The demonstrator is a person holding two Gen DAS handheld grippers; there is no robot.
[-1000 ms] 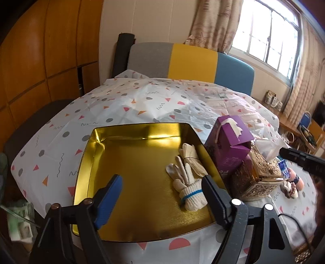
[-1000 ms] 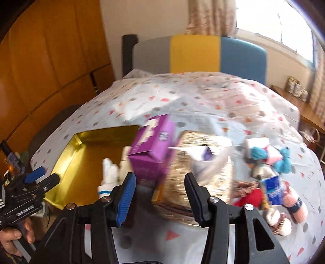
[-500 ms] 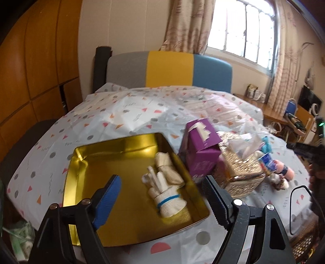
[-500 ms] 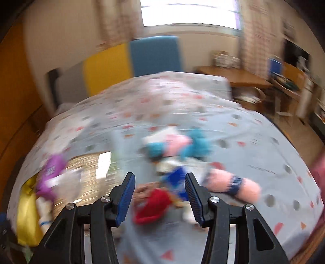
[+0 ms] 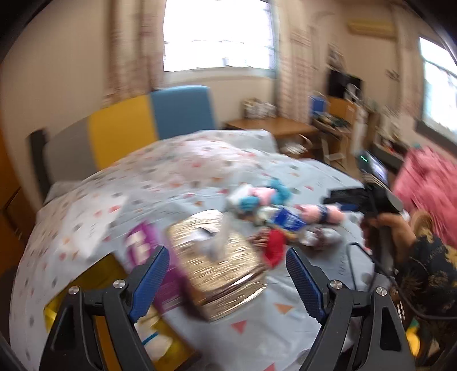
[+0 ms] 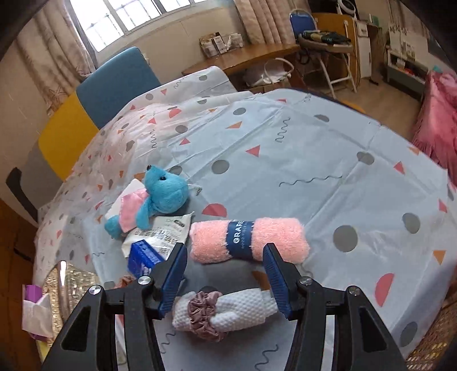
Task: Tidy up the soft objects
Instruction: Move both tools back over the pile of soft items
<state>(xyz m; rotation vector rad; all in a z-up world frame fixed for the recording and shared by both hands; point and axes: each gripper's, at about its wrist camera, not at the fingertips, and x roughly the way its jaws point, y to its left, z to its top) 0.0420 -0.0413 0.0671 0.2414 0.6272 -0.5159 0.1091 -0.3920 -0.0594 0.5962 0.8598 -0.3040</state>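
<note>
Covering the table, a pale plastic cloth [image 6: 285, 159] printed with grey dots and coral triangles carries the soft things — a pink rolled towel with a navy band [image 6: 248, 239] and a white waffle cloth rolled in a mauve scrunchie [image 6: 222, 312]. The right gripper [image 6: 225, 274] hangs over both, jaws opening, gripping nothing. The left gripper [image 5: 228, 282] stands wide apart, empty, above a gold woven tissue box [image 5: 220, 268]. Behind — curtained windows [image 6: 128, 14] and a wooden desk [image 6: 251, 54].

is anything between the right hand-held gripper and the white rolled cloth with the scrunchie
Nothing visible is in the way. The right hand-held gripper has its jaws opening just above the white rolled cloth, with only bare tablecloth in the gap. The pink towel roll lies just beyond, apart from the cloth.
</note>
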